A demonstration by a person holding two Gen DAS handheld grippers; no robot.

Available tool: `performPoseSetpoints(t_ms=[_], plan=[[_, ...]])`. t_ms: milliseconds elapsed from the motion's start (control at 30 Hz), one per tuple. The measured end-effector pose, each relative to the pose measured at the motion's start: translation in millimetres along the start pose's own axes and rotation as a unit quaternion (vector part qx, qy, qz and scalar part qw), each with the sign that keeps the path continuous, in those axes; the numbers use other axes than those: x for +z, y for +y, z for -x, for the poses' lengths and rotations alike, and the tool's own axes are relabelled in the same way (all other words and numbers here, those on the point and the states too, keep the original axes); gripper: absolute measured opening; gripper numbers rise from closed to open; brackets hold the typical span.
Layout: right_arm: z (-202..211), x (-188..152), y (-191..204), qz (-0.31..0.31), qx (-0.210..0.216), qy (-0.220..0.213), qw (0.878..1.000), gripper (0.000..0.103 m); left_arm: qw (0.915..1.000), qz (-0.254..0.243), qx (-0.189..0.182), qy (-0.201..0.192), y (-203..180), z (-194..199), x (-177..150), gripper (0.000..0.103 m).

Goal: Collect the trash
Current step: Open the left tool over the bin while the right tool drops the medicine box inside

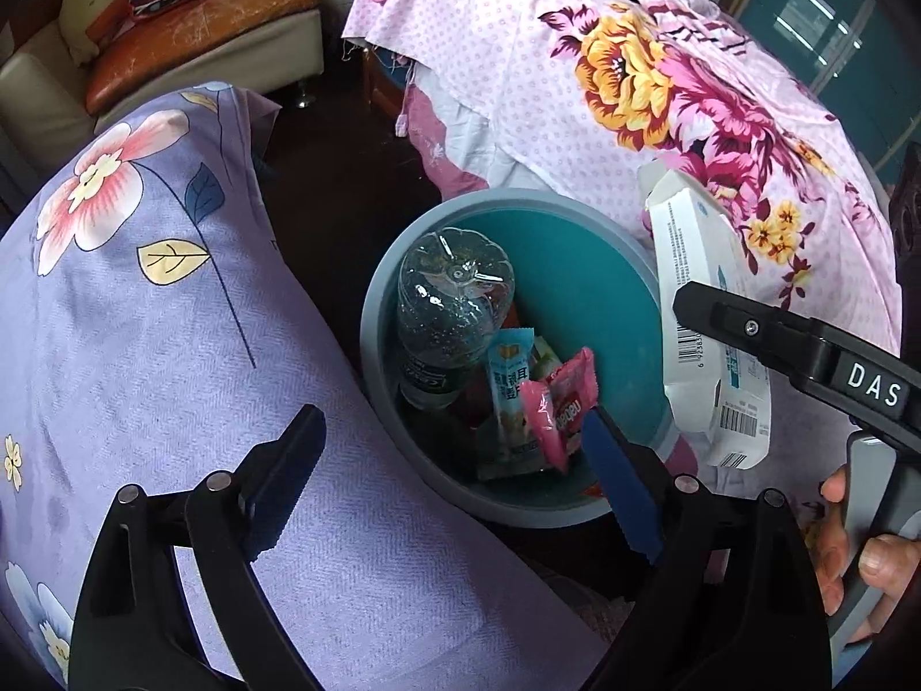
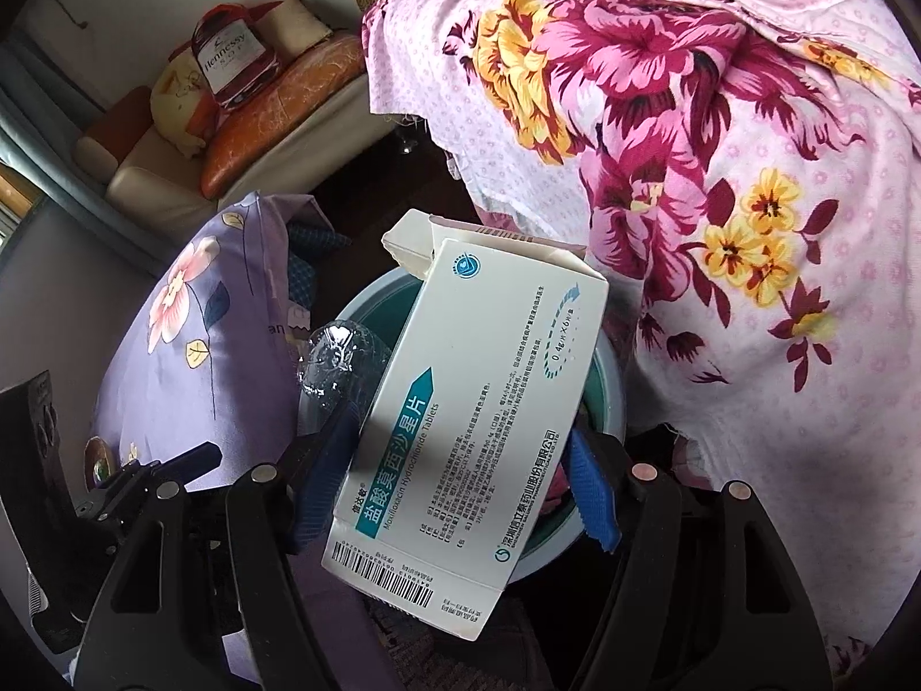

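Cardboard medicine box [image 2: 466,432], pinched by the right gripper [image 2: 455,478], hangs over the bin [image 1: 380,311], ready for dropping; beside it, the left gripper [image 1: 449,489] gapes empty.

A bottle [image 1: 455,311] and wrappers [image 1: 535,403] lie in the bin [image 1: 380,311] (between two draped cloths).

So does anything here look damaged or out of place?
The white box in the right tongs is damaged: its top flap is torn open and ragged. In the bin, a clear bottle stands upside down, base up, among wrappers. Nothing looks spilled.
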State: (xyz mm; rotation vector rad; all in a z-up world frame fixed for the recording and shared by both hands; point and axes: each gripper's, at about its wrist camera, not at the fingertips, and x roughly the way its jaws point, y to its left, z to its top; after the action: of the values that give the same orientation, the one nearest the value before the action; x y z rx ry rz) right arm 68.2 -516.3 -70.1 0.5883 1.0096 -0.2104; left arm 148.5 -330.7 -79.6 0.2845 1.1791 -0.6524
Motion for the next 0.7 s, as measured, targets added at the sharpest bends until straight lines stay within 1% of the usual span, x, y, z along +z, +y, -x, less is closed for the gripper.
performPoseSetpoints(t_ms=[67,100,133,367,700], plan=[[-2.8,-0.6,1.0,-0.001,0.001,0.008,1.0,0.067,1.0,0.002,0.003,-0.002,2.8,1.9,-2.1,0.091],[-4.6,-1.1,0.6,-0.006,0.004,0.013,1.0,0.071,1.0,0.003,0.003,-0.003,5.0,3.1,-3.5,0.091],[-4.8,-1.4,0.4,-0.009,0.005,0.014,1.0,0.073,1.0,0.005,0.003,-0.004,7.5,4.0,-4.8,0.091],[-6.0,-8.4,4.4,-0.01,-0.006,0.014,1.0,0.074,0.9997,0.022,-0.002,-0.005,21.3,10.0,-11.8,0.091],[3.0,-16.4,24.0,0.002,-0.015,0.023,1.0,0.077,0.9991,0.036,-0.005,-0.021,35.7,32.1,-23.6,0.091]])
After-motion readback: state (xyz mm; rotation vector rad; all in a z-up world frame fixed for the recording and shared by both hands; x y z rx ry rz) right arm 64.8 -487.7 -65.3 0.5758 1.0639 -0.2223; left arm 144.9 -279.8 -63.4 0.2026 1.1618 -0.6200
